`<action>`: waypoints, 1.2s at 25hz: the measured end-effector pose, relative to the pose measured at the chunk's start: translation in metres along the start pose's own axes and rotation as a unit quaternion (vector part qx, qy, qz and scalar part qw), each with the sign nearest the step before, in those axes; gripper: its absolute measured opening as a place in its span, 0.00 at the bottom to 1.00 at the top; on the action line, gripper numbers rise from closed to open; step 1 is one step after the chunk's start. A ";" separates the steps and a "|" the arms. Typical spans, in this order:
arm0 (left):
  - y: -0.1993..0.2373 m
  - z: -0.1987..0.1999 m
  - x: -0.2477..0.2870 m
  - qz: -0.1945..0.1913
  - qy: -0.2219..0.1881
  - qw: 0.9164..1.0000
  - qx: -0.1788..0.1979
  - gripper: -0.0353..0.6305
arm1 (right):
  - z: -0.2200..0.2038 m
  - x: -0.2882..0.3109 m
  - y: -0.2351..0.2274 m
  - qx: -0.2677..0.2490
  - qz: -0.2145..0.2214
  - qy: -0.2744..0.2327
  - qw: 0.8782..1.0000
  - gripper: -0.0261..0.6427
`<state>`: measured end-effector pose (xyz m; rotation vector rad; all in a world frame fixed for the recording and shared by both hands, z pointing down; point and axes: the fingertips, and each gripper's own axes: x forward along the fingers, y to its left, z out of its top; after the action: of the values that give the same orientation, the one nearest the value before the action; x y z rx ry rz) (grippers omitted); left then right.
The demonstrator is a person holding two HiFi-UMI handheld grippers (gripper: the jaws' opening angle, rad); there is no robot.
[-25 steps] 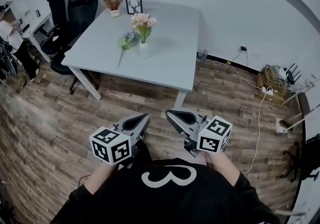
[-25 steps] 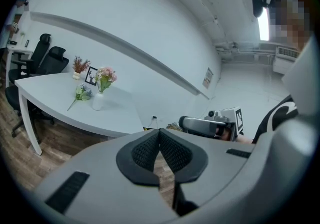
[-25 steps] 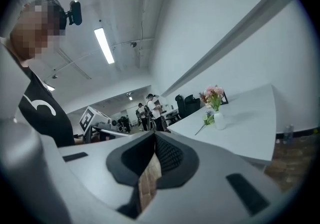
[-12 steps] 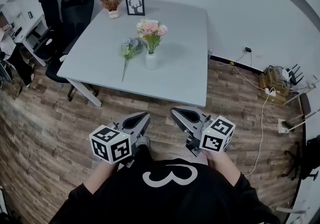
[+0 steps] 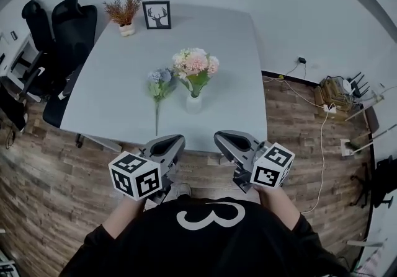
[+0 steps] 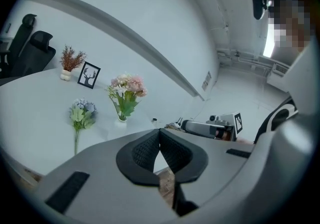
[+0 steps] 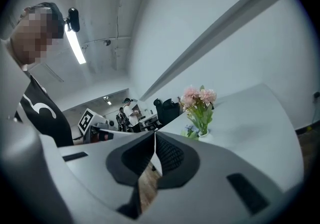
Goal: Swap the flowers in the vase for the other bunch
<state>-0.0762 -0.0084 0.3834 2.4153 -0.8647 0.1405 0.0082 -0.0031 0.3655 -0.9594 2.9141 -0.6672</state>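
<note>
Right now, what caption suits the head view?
Both shut, left claw and right claw face a table: pink flowers in white vase, blue bunch beside.

Person walked up to the table (image 5: pixel 105 108). Its near edge was well ahead a second ago, now it's right at left gripper (image 5: pixel 176 140) and right gripper (image 5: pixel 219 138) tips. Vase (image 5: pixel 194 105) and loose bunch (image 5: pixel 159 82) closer.

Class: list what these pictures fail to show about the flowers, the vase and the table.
- Head view: vase too small to tell whether it holds water.
- Right gripper view: blue bunch mostly hidden behind the pink bunch and the right gripper.
- Head view: table near edge partly covered by the left gripper and right gripper.
</note>
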 end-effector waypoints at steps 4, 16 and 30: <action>0.022 0.015 0.019 -0.021 0.018 0.999 0.021 0.07 | 0.012 0.018 -0.012 -0.008 -0.019 -0.007 1.000 0.05; 0.064 0.032 0.075 0.006 0.037 0.999 -0.004 0.09 | -0.001 0.019 -0.072 0.058 -0.038 -0.011 0.998 0.05; 0.102 0.075 0.125 0.085 -0.019 0.996 -0.014 0.63 | 0.026 0.024 -0.139 0.078 -0.011 -0.006 0.997 0.05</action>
<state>-0.0469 -0.1834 0.4037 2.3225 -1.0822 0.1464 0.0713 -0.1274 0.3993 -0.9768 2.7940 -0.8720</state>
